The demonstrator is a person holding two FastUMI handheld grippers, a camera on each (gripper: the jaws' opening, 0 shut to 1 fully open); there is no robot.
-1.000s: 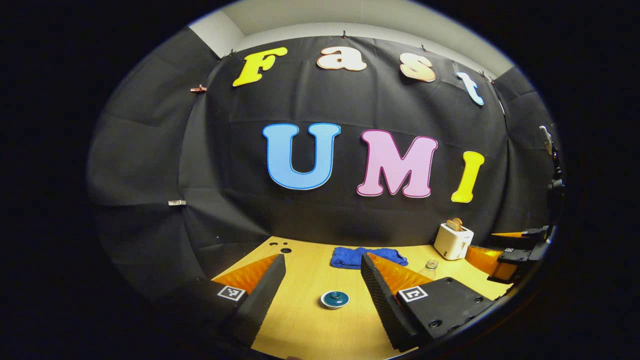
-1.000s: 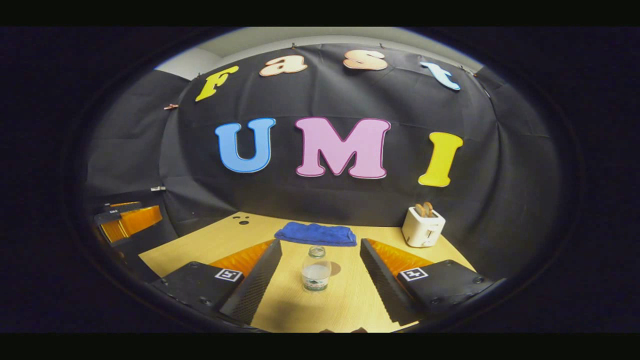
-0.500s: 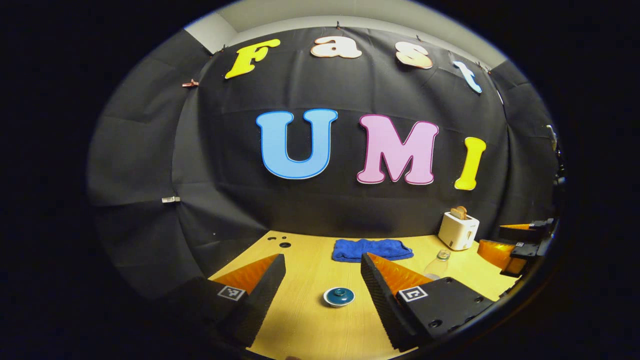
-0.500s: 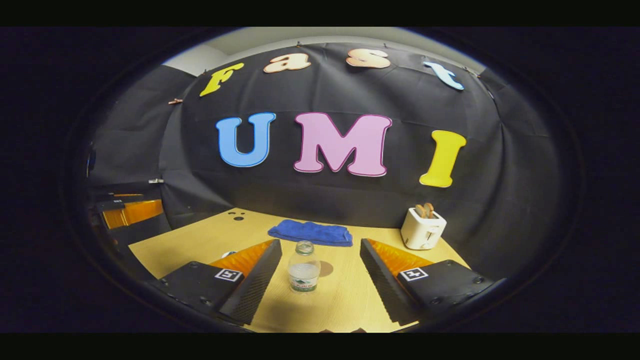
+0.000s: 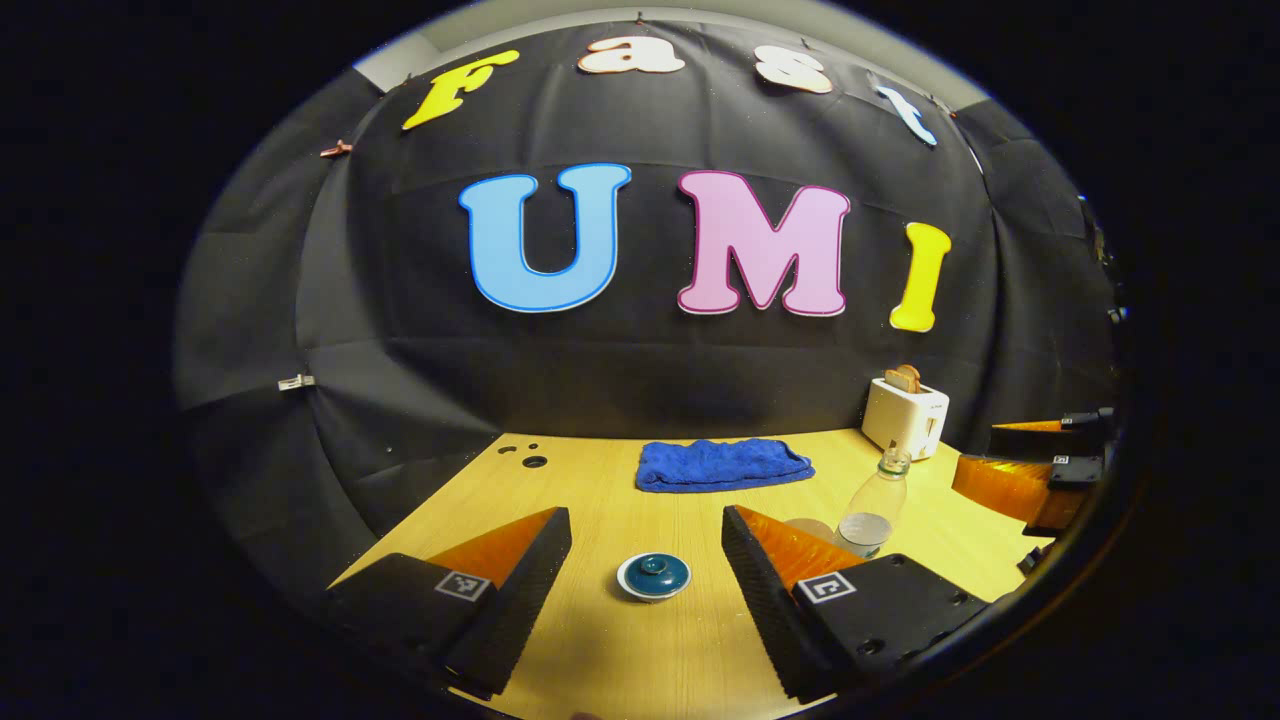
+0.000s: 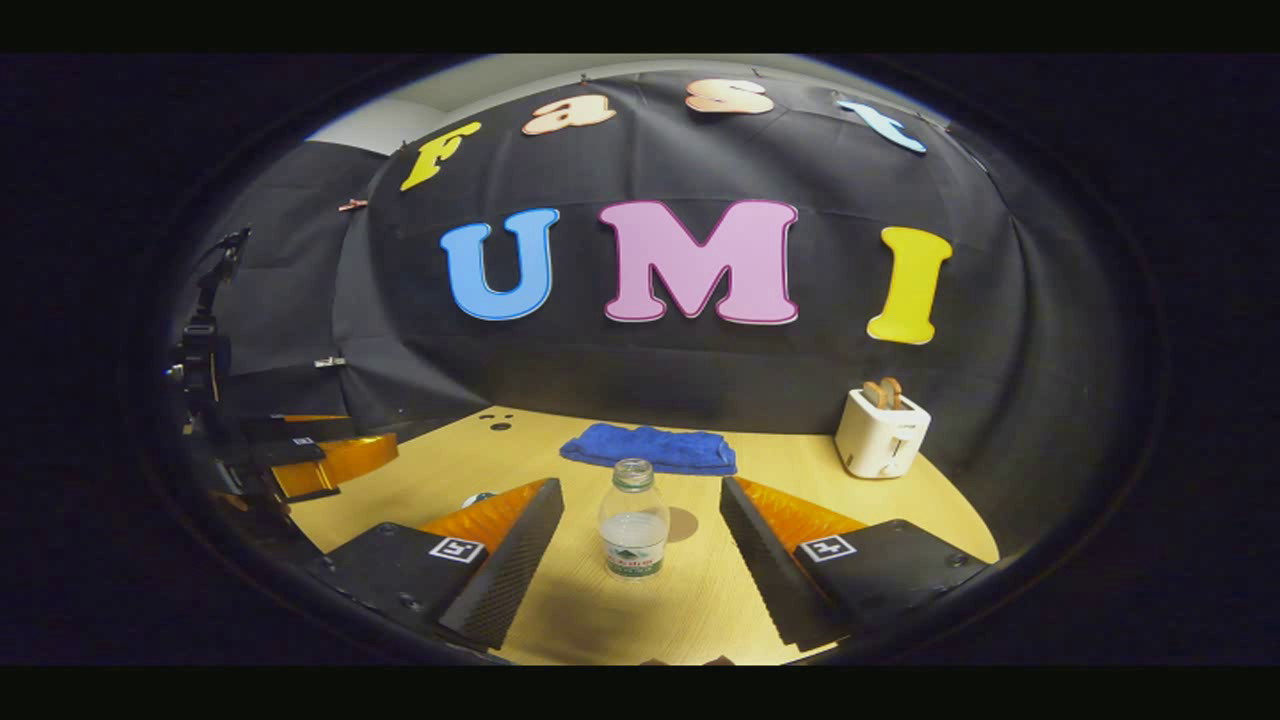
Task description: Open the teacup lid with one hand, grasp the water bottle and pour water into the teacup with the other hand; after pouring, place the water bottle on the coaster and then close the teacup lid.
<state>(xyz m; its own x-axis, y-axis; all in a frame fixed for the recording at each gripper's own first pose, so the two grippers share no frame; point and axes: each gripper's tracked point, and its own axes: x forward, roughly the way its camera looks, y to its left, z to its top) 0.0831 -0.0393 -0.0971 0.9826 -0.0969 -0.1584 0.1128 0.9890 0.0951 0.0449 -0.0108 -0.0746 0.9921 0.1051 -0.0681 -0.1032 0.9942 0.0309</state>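
**Teacup lid on, water bottle upright, both claws spread**

Teacup (image 5: 653,577) sits on the wooden table (image 5: 600,500) with its dark blue lid (image 5: 654,566) on, and in the left gripper view we see it straight ahead between the fingers of the left gripper (image 5: 646,572), which stand wide apart and touch nothing. We cannot tell how high the fingertips hang above the table.

Off to the teacup's right in that view stands the water bottle (image 5: 872,505), upright, uncapped, with a little water in its lower part. Just beside its base lies a round pale coaster (image 5: 808,528), partly hidden behind our left gripper's finger. In the right gripper view the same water bottle (image 6: 633,520) stands ahead of the right gripper (image 6: 641,556), between its two fingers but clear of both; this claw is spread wide too and holds nothing. The coaster (image 6: 683,522) shows just behind the bottle there.

Farther back, a folded blue cloth (image 6: 650,447) lies near the table's far edge, and a white toaster (image 6: 881,433) with two slices of toast standing in it sits at the far right corner.

We catch the right gripper (image 5: 1040,480) at the right edge of the left gripper view, and the left gripper (image 6: 310,462) at the left edge of the right gripper view.
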